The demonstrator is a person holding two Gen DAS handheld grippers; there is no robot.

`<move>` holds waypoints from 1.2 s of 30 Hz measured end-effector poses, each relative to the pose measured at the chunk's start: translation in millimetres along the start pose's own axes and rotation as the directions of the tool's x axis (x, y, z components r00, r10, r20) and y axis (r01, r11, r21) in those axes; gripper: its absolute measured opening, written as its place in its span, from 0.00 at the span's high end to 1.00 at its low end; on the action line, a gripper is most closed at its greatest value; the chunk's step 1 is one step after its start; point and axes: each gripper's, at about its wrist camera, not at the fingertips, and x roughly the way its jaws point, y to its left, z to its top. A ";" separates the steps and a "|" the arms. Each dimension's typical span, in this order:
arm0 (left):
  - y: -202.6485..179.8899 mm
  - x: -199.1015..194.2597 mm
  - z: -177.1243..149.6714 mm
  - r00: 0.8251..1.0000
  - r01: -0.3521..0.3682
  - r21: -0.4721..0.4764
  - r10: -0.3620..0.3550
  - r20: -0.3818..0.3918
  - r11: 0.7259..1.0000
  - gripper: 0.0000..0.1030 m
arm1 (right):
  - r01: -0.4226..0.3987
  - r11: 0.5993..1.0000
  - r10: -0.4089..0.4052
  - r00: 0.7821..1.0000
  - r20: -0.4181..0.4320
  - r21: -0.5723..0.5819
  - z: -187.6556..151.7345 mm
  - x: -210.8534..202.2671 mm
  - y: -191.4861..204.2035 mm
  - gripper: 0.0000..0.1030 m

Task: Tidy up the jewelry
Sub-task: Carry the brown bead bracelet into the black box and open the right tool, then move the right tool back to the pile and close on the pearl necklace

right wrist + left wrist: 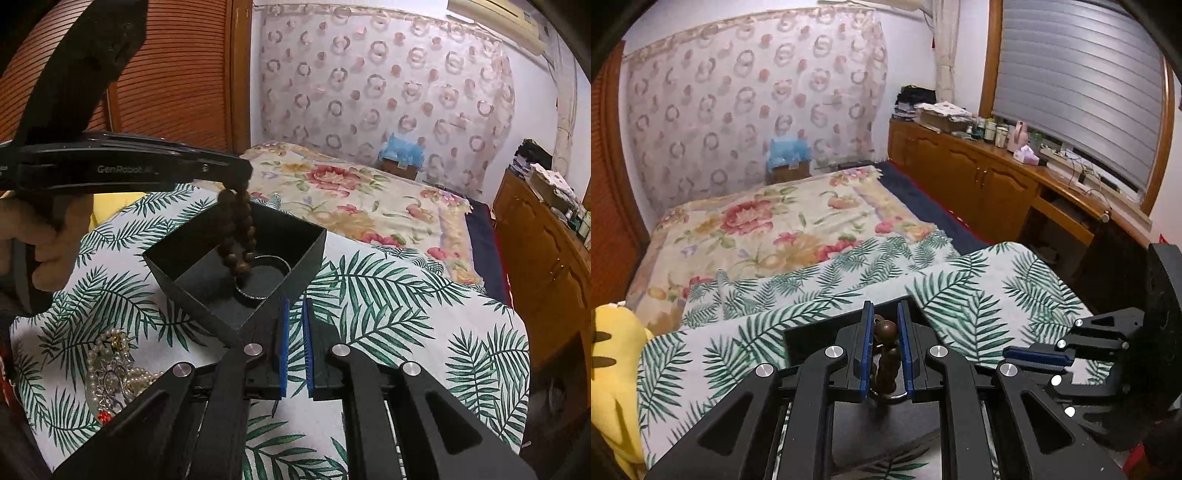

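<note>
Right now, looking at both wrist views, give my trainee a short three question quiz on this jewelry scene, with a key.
1. True or false: the left gripper holds the brown wooden bead bracelet above the open black square box.
2. What already lies inside that box?
A. a thin silver bangle
B. a red comb
C. a gold watch
3. Fill in: the heap of white pearl strands lies on the ____-print cloth.

Key: 1 true; 2 A, the thin silver bangle; 3 leaf.
</note>
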 end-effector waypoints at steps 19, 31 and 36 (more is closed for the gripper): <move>32.9 -20.6 -46.6 0.996 -0.086 -0.031 0.085 -0.025 0.996 0.55 | -0.028 0.999 0.027 1.000 0.011 0.025 -16.8 -15.3 9.5 0.90; 27.2 -54.6 -100.3 0.997 -0.074 -0.028 0.074 -0.005 0.997 0.15 | -0.102 0.992 0.101 0.995 0.025 0.072 -48.1 -43.3 36.4 0.90; 19.7 -62.2 -124.4 0.996 -0.086 -0.017 0.086 -0.026 0.996 0.13 | -0.115 0.991 0.115 0.993 0.001 0.064 -64.7 -48.0 50.9 0.74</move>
